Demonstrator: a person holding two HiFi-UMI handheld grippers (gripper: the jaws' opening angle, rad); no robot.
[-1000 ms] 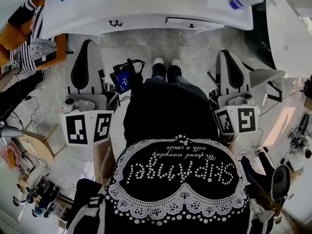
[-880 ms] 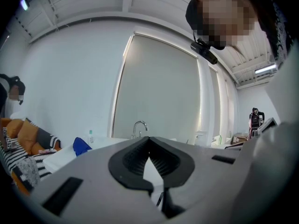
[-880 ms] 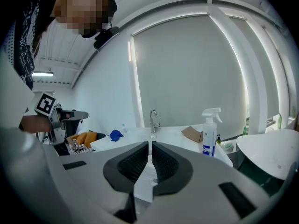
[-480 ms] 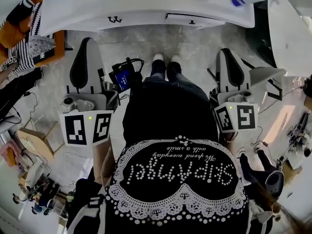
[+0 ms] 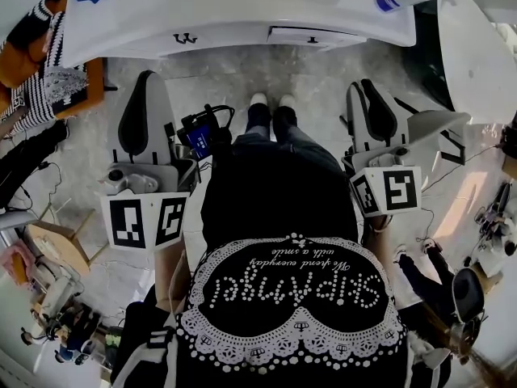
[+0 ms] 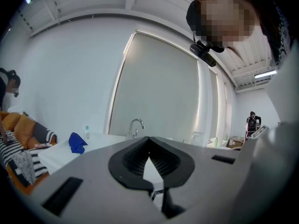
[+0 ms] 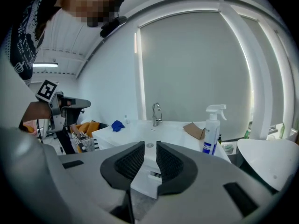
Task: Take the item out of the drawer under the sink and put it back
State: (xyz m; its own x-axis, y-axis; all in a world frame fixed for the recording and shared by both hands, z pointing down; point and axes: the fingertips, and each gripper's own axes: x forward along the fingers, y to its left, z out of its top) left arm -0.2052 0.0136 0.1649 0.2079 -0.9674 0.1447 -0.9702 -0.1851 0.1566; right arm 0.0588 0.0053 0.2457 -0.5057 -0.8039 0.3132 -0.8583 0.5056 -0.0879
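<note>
Head view: the person stands facing the white sink unit (image 5: 242, 10), with the left gripper (image 5: 145, 87) and right gripper (image 5: 367, 95) low at either side, well apart from it. The right-hand drawer (image 5: 311, 36) looks slightly ajar. The item inside is hidden, so its weight and surface cannot be assessed. The first hold should probably be the drawer's small dark handle (image 5: 317, 42), which looks rigid and offers little purchase. Left gripper view: jaws closed tip to tip, nothing between them. Right gripper view: jaws parted by a narrow slit, empty, with the sink unit beyond.
</note>
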